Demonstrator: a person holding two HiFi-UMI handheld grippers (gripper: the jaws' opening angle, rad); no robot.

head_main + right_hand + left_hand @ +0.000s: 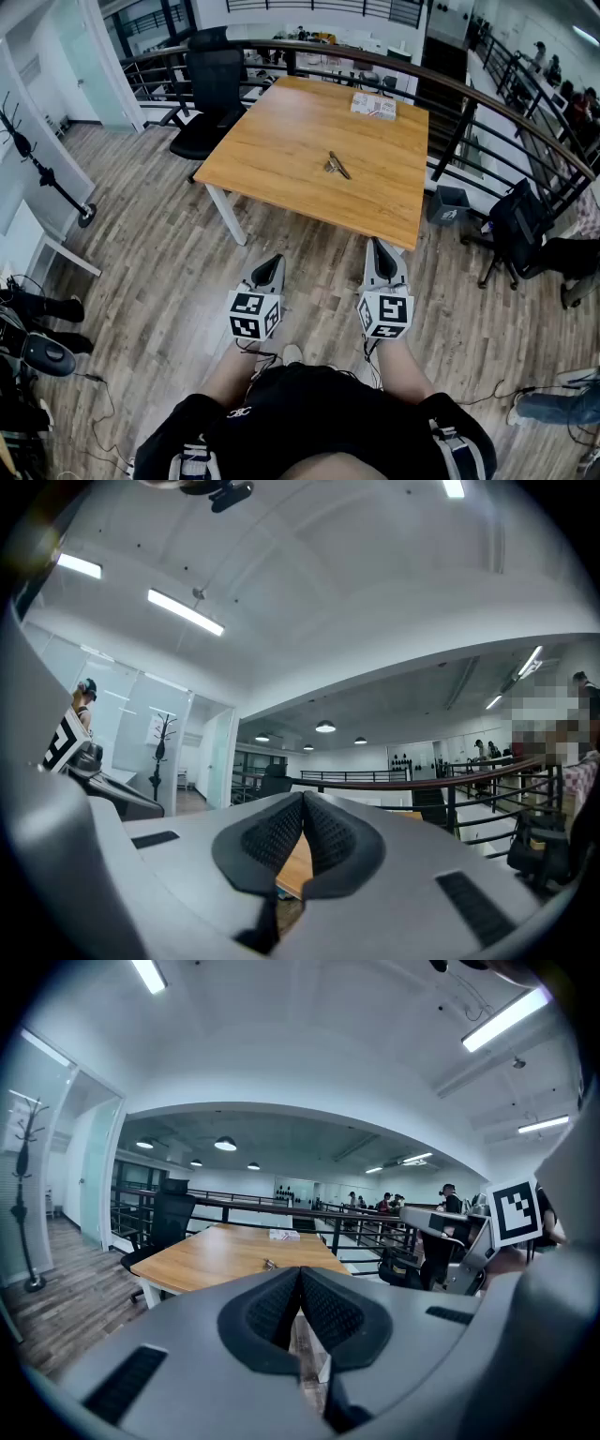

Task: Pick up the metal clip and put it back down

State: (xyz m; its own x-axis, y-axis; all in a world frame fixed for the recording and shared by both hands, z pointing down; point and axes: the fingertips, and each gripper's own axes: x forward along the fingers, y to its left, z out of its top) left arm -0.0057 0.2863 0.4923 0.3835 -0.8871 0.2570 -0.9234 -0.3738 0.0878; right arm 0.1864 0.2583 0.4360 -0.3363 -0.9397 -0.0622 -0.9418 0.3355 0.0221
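You stand in an open-plan office: a wood table (281, 159), swivel chair (214, 84), railing (404, 781) and strip lights (185, 611).

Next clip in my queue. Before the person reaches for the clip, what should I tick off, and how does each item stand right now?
1. Clip in sight, lying on the table: ok.
2. Space around the clip free; the packet sits apart at the far edge: ok.
3. Left gripper and right gripper empty: ok.
4. Jaws open for a grasp: not ok, both are shut.
5. Grippers over the table: not ok, both hang above the floor, short of the near edge.
6. Which way the clip's handles point: cannot tell, too small.
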